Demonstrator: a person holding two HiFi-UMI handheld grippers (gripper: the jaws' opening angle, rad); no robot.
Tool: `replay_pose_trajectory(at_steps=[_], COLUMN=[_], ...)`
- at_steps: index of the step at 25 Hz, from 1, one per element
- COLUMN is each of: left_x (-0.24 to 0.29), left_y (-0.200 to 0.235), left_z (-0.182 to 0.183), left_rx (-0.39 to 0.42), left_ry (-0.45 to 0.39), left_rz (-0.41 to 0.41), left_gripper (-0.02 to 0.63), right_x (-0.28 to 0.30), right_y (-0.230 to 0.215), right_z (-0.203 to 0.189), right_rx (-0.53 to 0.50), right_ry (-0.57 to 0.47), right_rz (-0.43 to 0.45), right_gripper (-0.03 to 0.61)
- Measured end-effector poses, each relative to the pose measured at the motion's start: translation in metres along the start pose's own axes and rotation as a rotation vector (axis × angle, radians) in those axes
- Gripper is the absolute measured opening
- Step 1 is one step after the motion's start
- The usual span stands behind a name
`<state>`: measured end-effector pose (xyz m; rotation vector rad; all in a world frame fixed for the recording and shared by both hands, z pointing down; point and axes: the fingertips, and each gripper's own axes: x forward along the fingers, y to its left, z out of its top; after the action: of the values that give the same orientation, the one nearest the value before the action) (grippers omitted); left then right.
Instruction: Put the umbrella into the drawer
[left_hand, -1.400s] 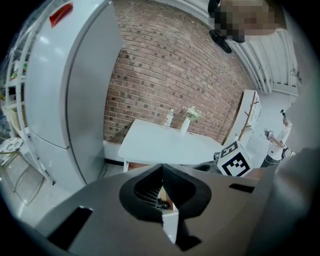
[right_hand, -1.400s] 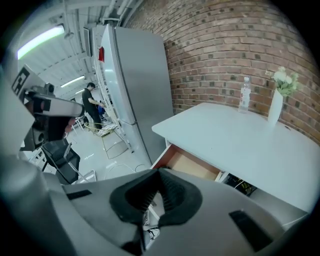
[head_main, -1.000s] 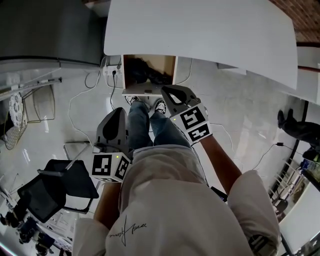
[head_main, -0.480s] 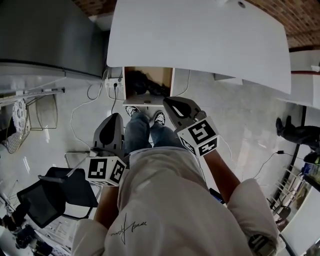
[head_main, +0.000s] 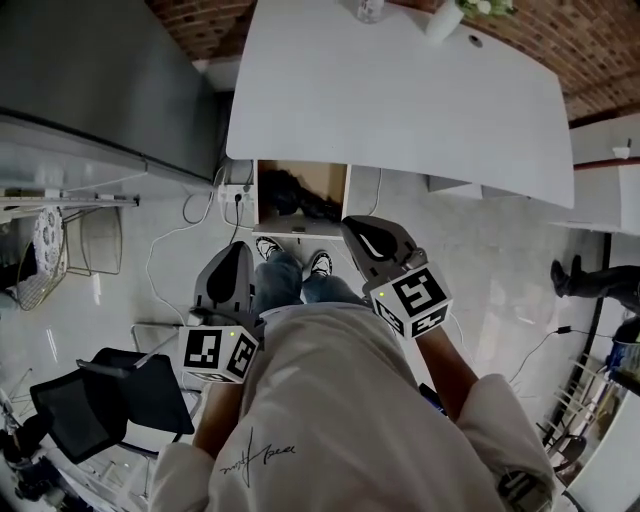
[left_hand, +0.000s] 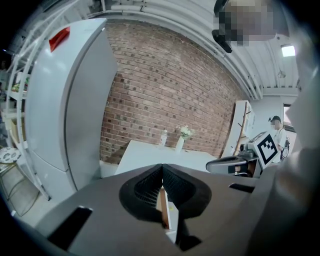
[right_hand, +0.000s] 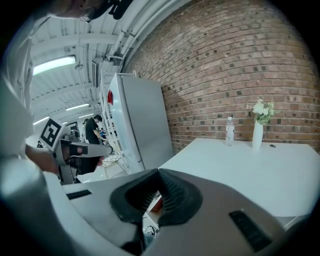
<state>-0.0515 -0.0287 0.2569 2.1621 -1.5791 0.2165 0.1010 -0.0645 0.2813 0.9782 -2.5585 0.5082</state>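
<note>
Under the white table (head_main: 400, 100) a wooden drawer (head_main: 333, 178) stands pulled out, seen from above in the head view. A dark bundle (head_main: 298, 190) lies inside it; it looks like the folded umbrella, though too small to tell for sure. My left gripper (head_main: 232, 256) hangs left of the person's legs, shut and empty. My right gripper (head_main: 362, 230) is higher, just right of the drawer's front, also shut with nothing in it. In the left gripper view the left gripper (left_hand: 161, 171) has its pads meeting. In the right gripper view the right gripper (right_hand: 159, 176) is closed too.
A tall grey fridge (head_main: 100, 80) stands left of the table. A water bottle (right_hand: 229, 131) and a white vase with flowers (right_hand: 258, 131) sit at the table's far edge by the brick wall. A black chair (head_main: 110, 385) and cables (head_main: 165, 250) lie on the floor at left.
Both grippers have risen, the right one more than the left. The head view has tilted up, so more of the table and the brick wall show. The drawer stays open.
</note>
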Motion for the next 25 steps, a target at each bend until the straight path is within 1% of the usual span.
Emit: replay_pose_trajectory(at_steps=[6,11,15,19,22,25], left_x=[-0.008,-0.010,-0.011,-0.015,-0.018,-0.019], left_y=[-0.007,-0.014,-0.018,-0.020,-0.024,-0.026], left_z=[0.018,0.028,0.039,0.045,0.045,0.044], left_rx=[0.001,0.005,0.029,0.050,0.061,0.057], left_ry=[-0.062,-0.097,-0.125,-0.148,-0.150,-0.150], left_rz=[-0.013,-0.022,-0.033,-0.031,-0.034,-0.029], left_gripper=[0.018,0.018,0.018,0.018,0.018,0.018], right_x=[-0.010,-0.017,-0.023,-0.027,-0.033,-0.039], right_y=[0.009,0.016,0.023,0.024,0.024,0.023], right_z=[0.013,0.022,0.031,0.034,0.036,0.038], right_rx=[-0.019,-0.026,-0.034,-0.049,-0.066,-0.073], right_ry=[-0.031,-0.061,-0.091,-0.101,-0.101,-0.110], right_rz=[0.006,0.015,0.018,-0.003,-0.025,-0.044], right_gripper=[0.018,0.018,0.018,0.017,0.017,0.017])
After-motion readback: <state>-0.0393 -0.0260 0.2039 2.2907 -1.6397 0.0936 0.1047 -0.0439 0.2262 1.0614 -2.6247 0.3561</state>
